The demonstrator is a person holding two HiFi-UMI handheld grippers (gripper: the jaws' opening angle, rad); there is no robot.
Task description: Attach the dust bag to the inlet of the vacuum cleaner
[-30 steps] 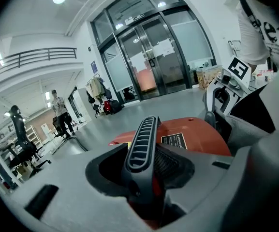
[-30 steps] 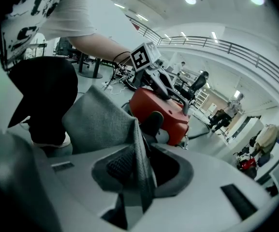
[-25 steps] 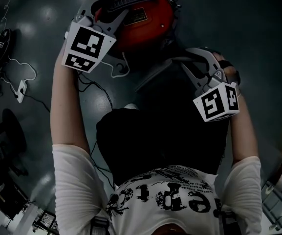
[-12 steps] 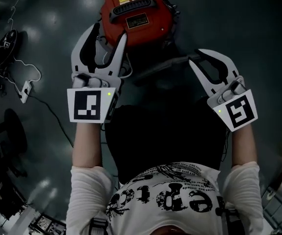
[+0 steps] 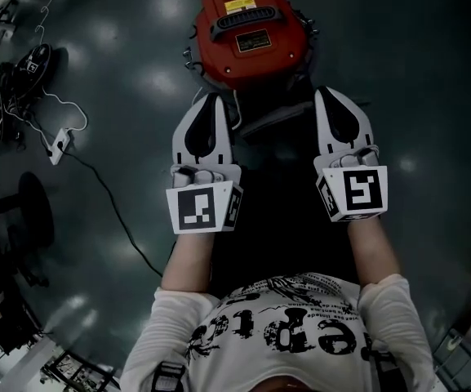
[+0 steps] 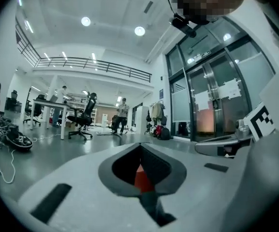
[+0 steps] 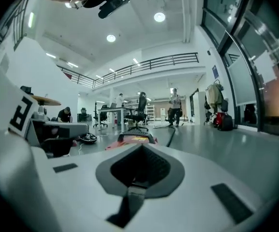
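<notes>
A red vacuum cleaner [image 5: 251, 35] with a black handle stands on the dark floor ahead of me. Both grippers are held side by side, level, with their tips just short of it. My left gripper [image 5: 211, 100] points at its near left side; its jaws are closing and have come together with nothing between them. My right gripper [image 5: 331, 95] is shut and empty, near the vacuum's right side. A grey hose piece [image 5: 272, 121] lies between the two grippers. A slice of the red vacuum [image 6: 140, 178] shows through the left jaw's window, and the vacuum [image 7: 132, 139] shows beyond the right jaws. I see no dust bag.
A white power strip [image 5: 58, 144] with its cable lies on the floor at left, near a black round device [image 5: 35, 60] and a chair base [image 5: 27, 211]. Desks, office chairs [image 6: 83, 120] and people stand far off. Glass doors [image 6: 212, 105] line one side.
Both grippers pulled back from the vacuum toward me and rolled until their marker cubes face up. The left jaws spread wide, then came together; the right jaws closed too.
</notes>
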